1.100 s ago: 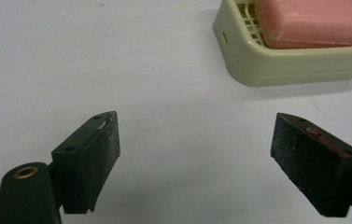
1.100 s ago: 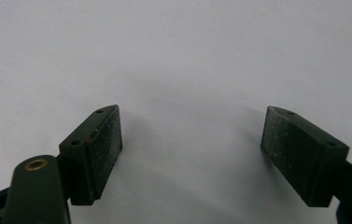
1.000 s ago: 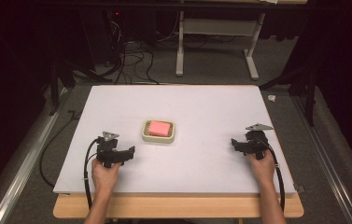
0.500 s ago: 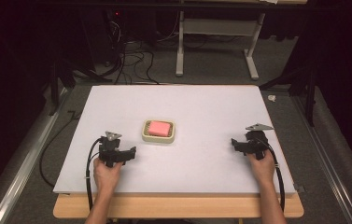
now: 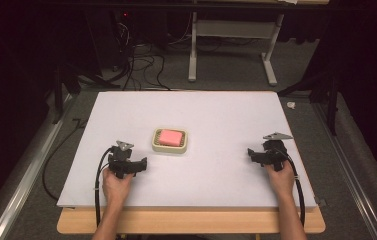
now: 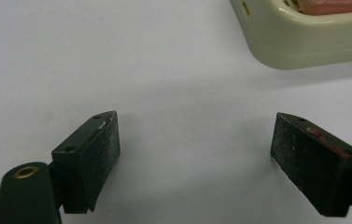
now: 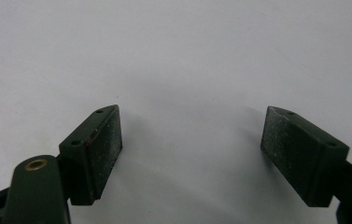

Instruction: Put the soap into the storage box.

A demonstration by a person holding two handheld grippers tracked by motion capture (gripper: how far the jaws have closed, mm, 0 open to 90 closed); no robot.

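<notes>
A cream-coloured dish (image 5: 170,148) holding a pink block (image 5: 170,136) sits near the middle of the white board (image 5: 216,115). My left gripper (image 5: 132,161) rests on the board just to the front left of the dish, open, with bare board between its jaws. In the left gripper view (image 6: 196,126) the dish's corner (image 6: 304,42) lies ahead to the right, apart from the pads (image 6: 106,144). My right gripper (image 5: 261,154) sits near the board's right edge, open over bare board (image 7: 191,116).
The board lies on a wooden table (image 5: 191,222) whose front edge shows below it. Metal rails (image 5: 21,170) run along both sides. A white desk frame (image 5: 231,45) and cables (image 5: 141,60) stand on the floor behind.
The left gripper has edged slightly to the right, toward the dish. The right gripper and the dish have stayed where they were.
</notes>
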